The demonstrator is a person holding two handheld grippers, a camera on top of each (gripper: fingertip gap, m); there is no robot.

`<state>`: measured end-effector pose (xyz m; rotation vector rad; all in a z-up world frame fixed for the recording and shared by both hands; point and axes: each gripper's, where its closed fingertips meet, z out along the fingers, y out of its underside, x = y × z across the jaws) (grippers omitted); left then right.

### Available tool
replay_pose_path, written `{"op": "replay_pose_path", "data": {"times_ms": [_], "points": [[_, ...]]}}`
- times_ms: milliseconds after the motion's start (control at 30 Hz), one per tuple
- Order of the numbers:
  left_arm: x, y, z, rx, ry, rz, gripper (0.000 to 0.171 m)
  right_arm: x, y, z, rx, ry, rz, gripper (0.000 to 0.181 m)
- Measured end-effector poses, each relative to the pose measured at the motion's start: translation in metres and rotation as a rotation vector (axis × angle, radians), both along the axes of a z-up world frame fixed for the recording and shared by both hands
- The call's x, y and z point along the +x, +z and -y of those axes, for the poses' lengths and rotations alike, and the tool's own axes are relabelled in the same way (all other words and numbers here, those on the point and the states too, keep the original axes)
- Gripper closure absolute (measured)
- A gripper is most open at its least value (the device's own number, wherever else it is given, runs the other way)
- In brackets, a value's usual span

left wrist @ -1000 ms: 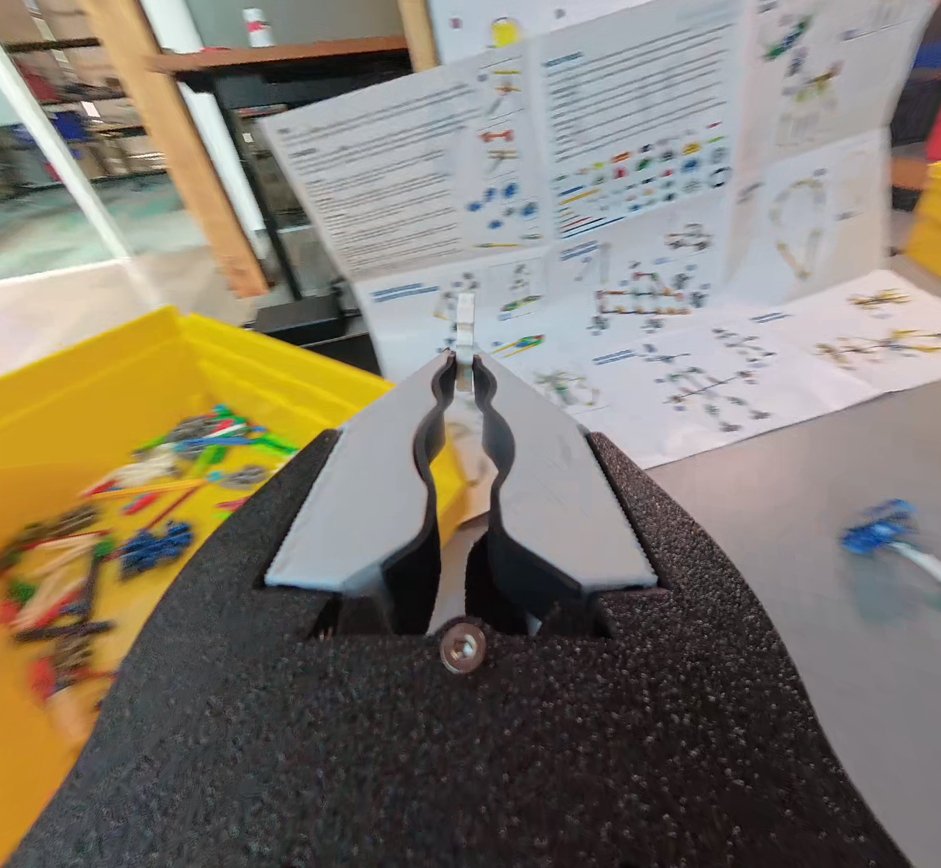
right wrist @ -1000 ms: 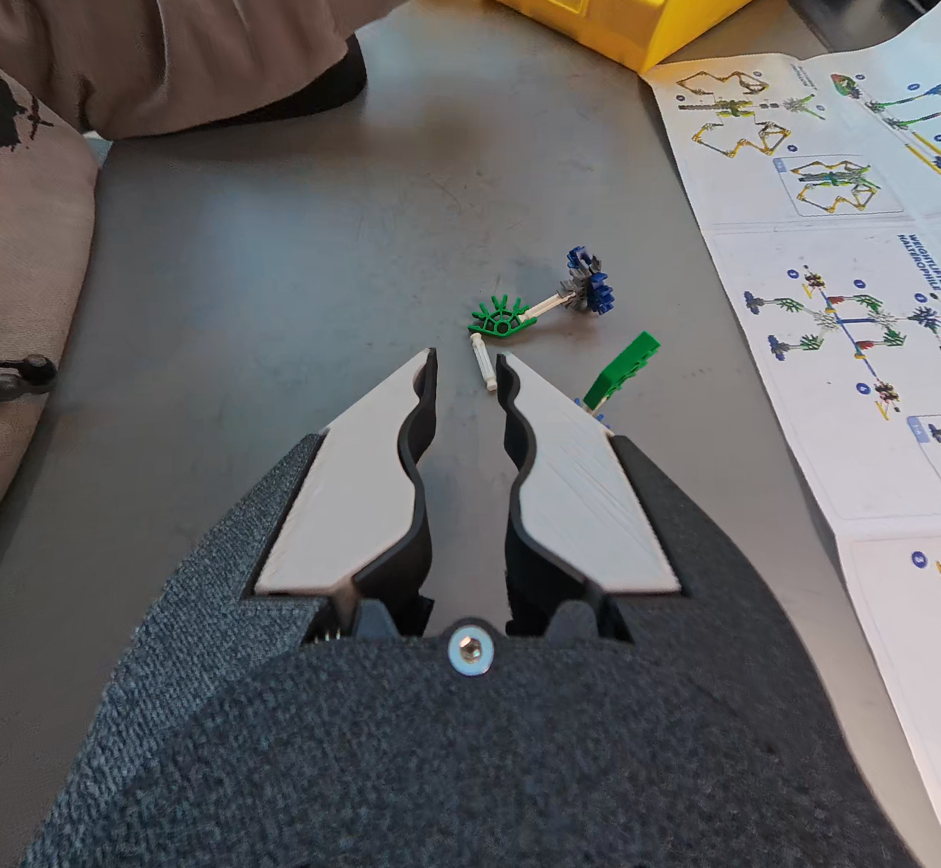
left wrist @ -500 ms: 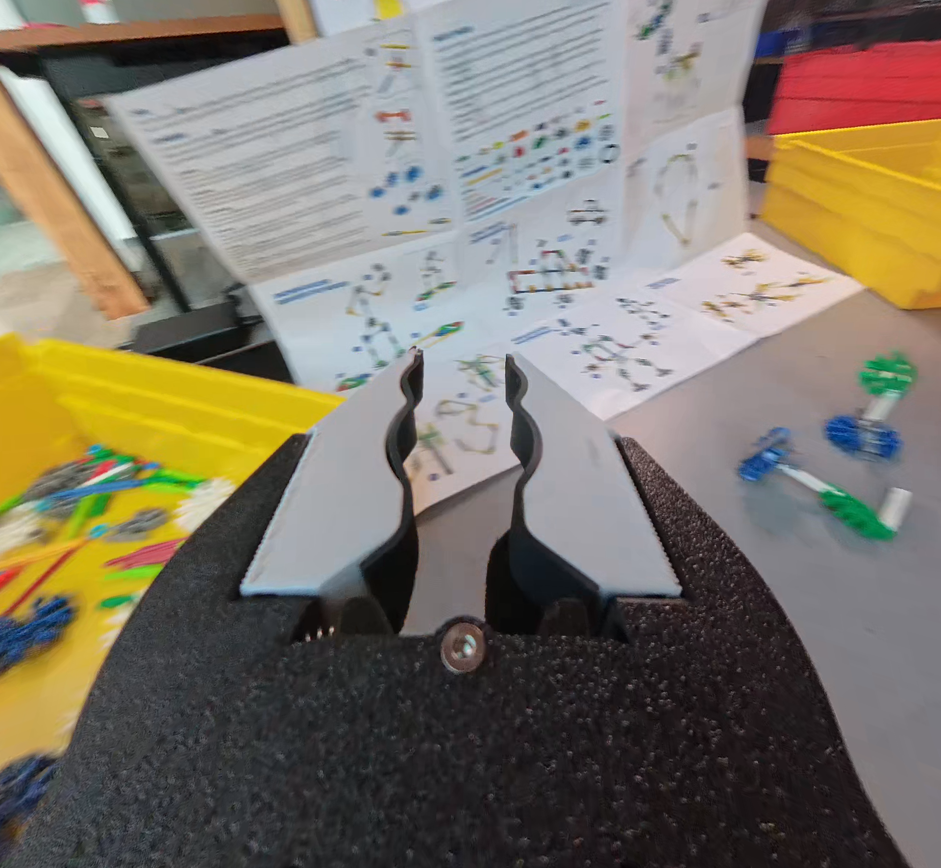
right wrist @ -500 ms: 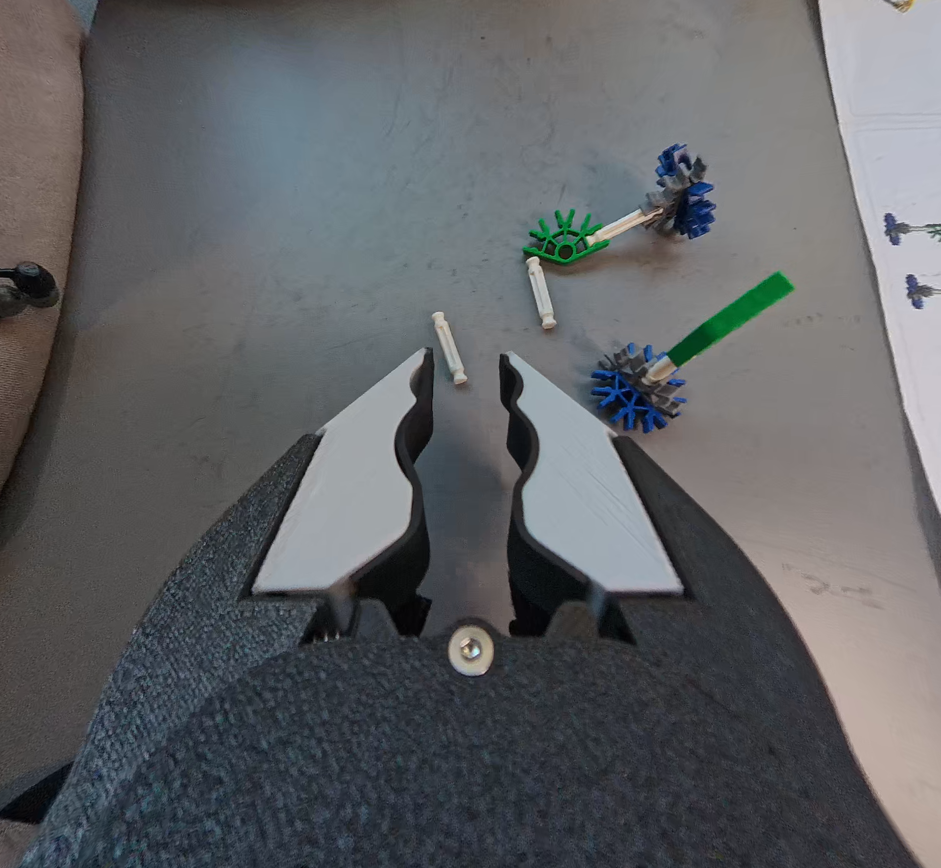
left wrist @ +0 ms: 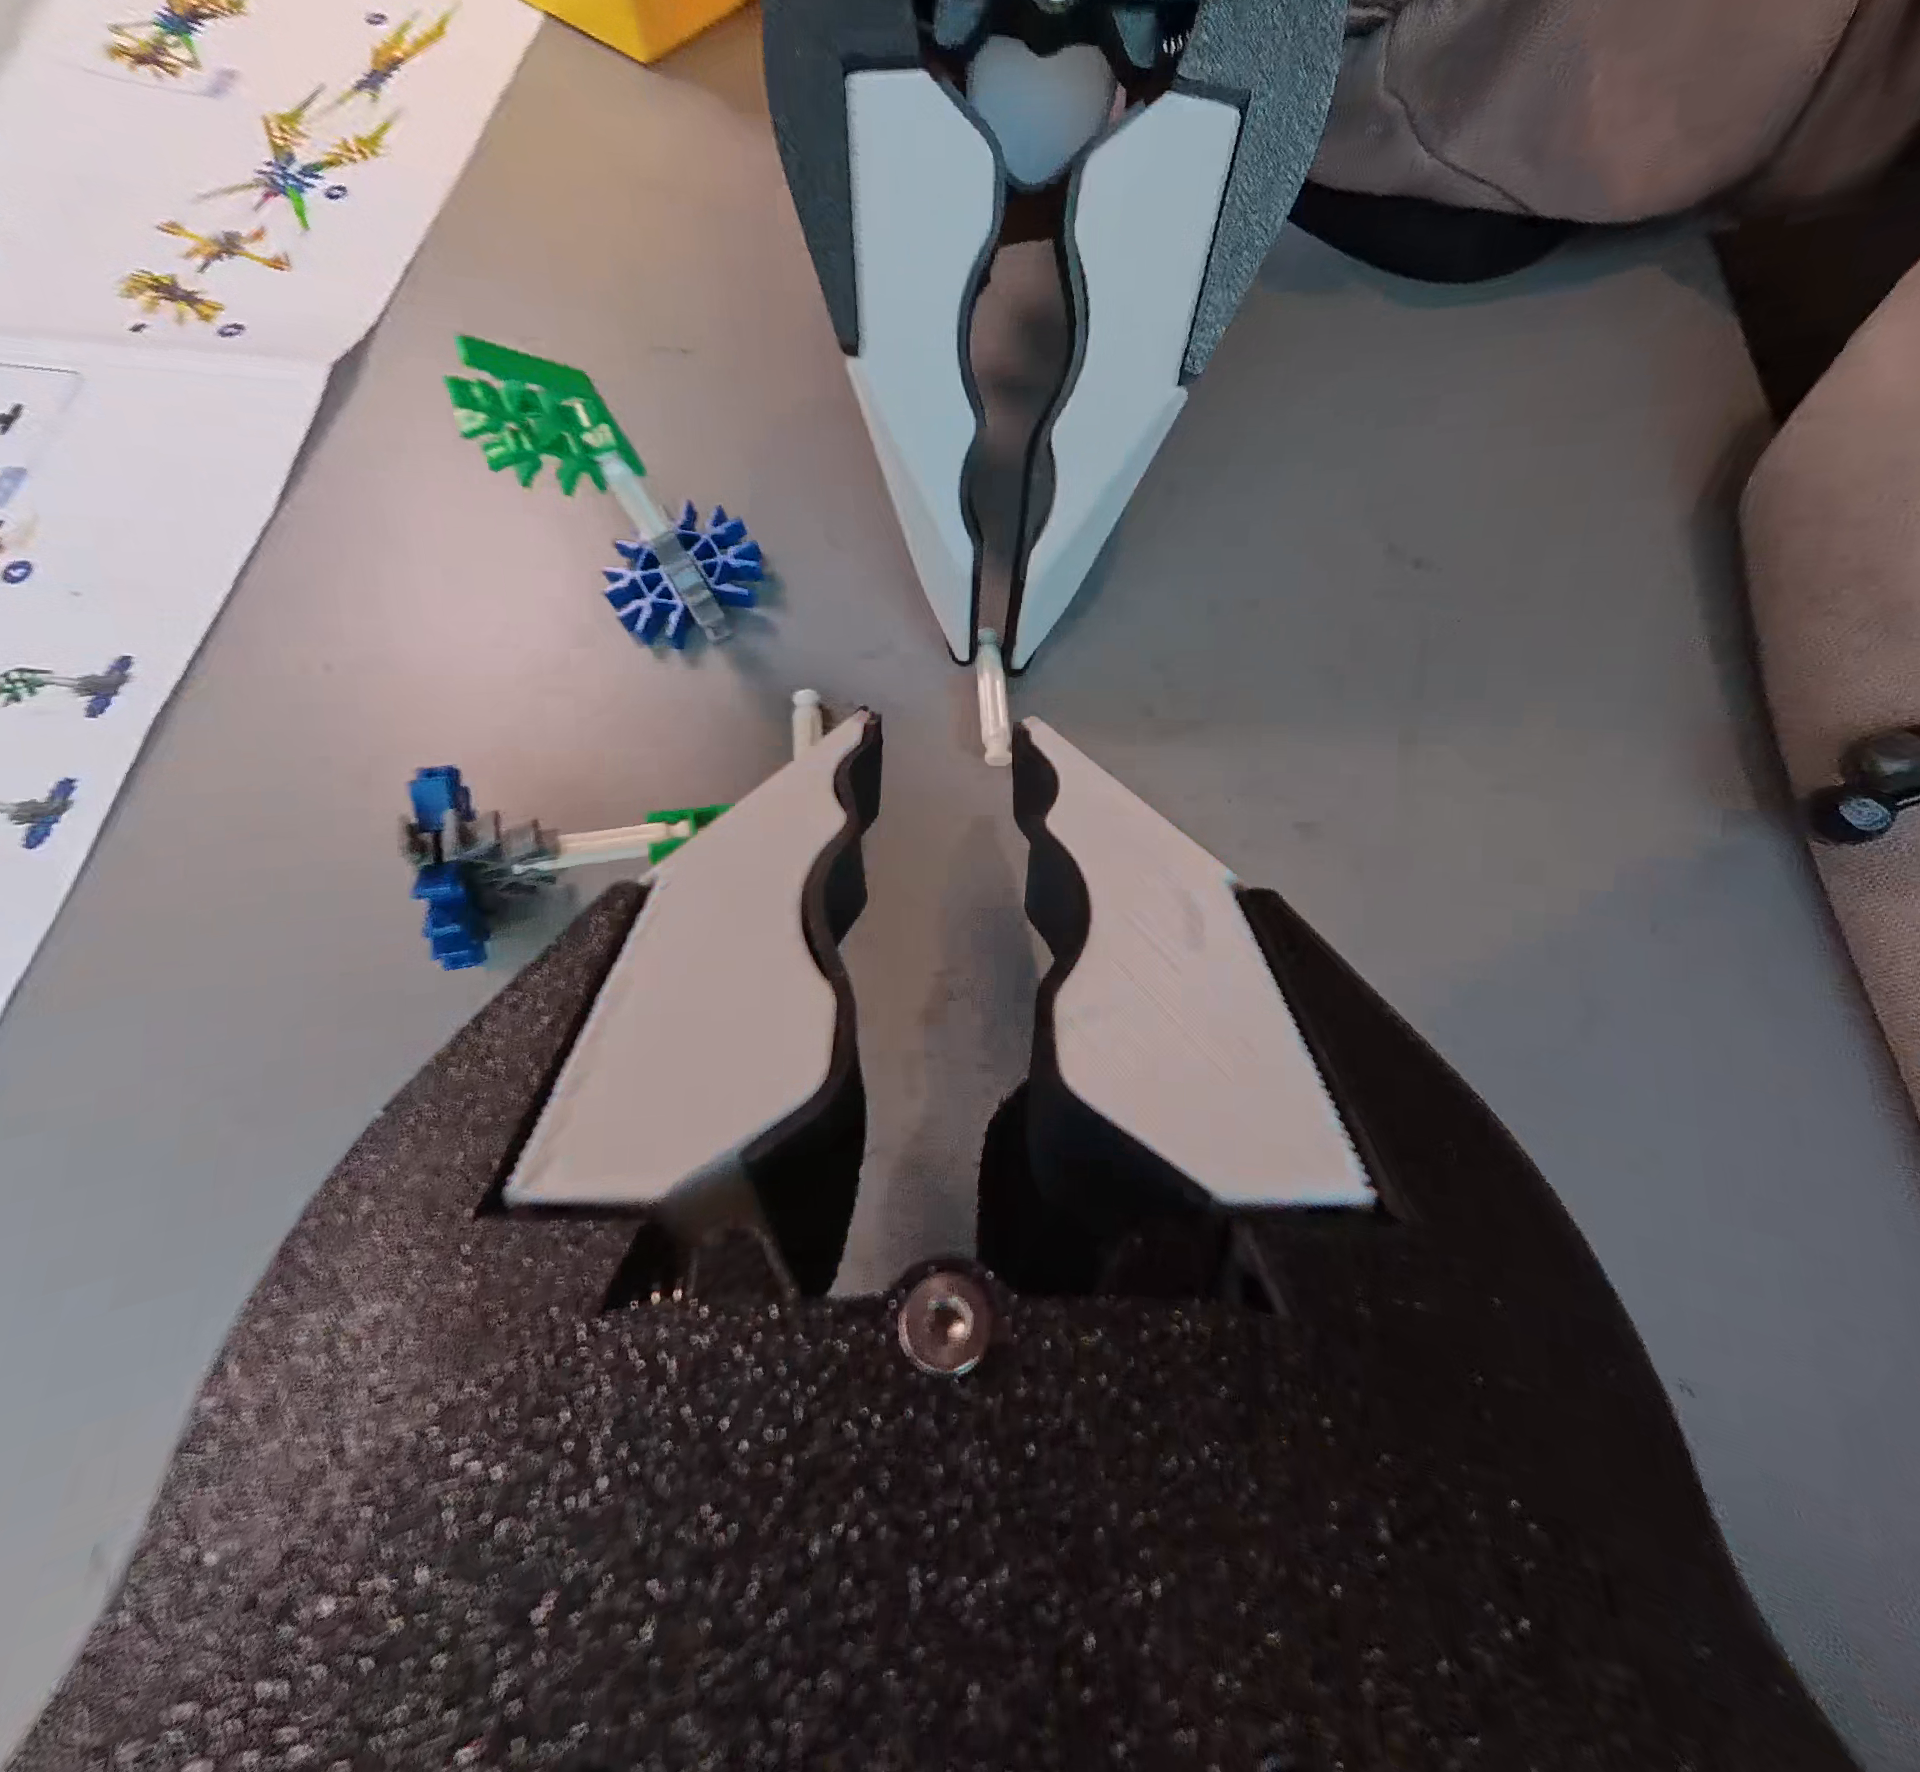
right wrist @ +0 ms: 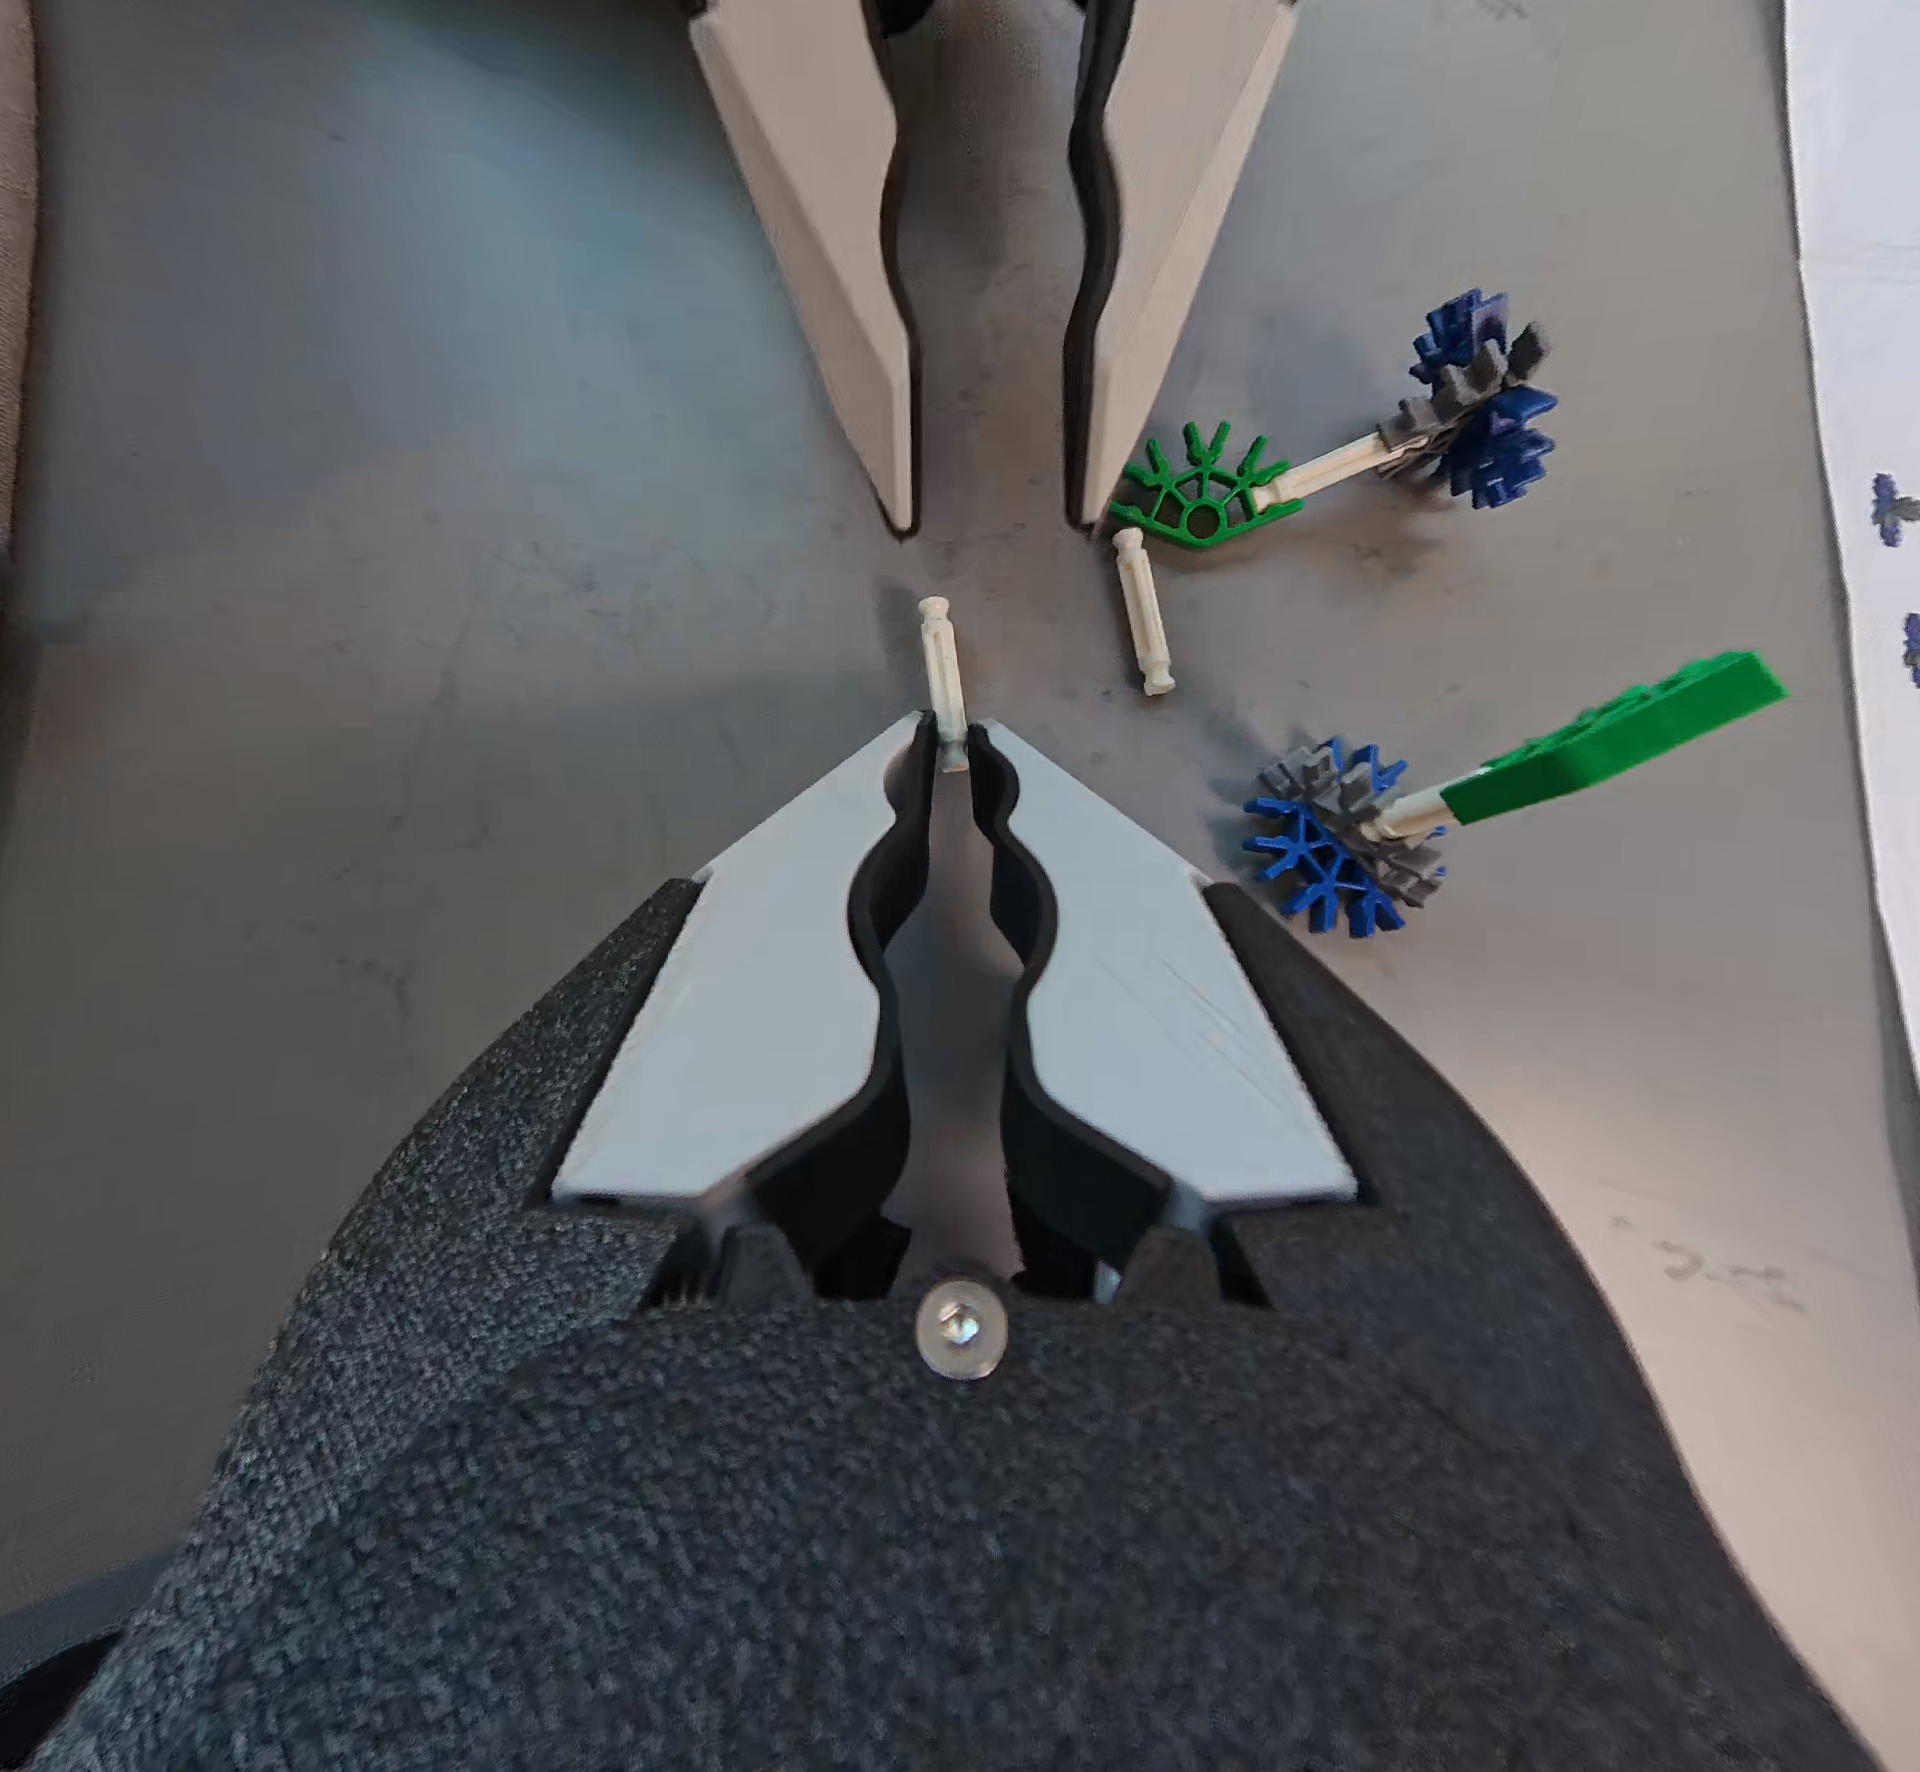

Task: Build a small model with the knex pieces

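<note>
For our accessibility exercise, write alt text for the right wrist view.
The right gripper is shut on one end of a short white rod on a grey table, facing the open left gripper. To its right lie another white rod and two blue-and-green connector pieces.

Right gripper [right wrist: 951,733] pinching a white rod [right wrist: 943,673] on the grey worktop [right wrist: 416,475]; left gripper [right wrist: 992,522] opposite, tips apart.
</note>
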<state>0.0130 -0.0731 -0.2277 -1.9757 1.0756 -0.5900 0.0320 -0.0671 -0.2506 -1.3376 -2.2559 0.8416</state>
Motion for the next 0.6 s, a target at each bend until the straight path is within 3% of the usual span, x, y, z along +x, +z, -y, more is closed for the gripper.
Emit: {"op": "replay_pose_path", "data": {"times_ms": [100, 200, 400, 467, 600], "points": [[0.008, -0.004, 0.004, -0.006, -0.029, -0.013, 0.148, -0.005, 0.011, 0.002, -0.022, 0.0, -0.061, 0.176], [0.01, -0.001, 0.005, 0.005, -0.041, -0.005, 0.163, -0.011, 0.026, 0.005, -0.046, 0.002, -0.14, 0.176], [-0.012, 0.032, -0.007, 0.095, 0.039, 0.086, 0.166, -0.02, 0.058, -0.011, -0.064, -0.08, -0.302, 0.168], [-0.037, 0.042, -0.02, 0.15, 0.141, 0.075, 0.166, -0.019, 0.052, -0.021, -0.034, -0.113, -0.281, 0.162], [-0.13, 0.07, -0.051, 0.307, 0.521, 0.041, 0.166, -0.02, 0.032, -0.023, 0.019, -0.129, -0.199, 0.159]]}}
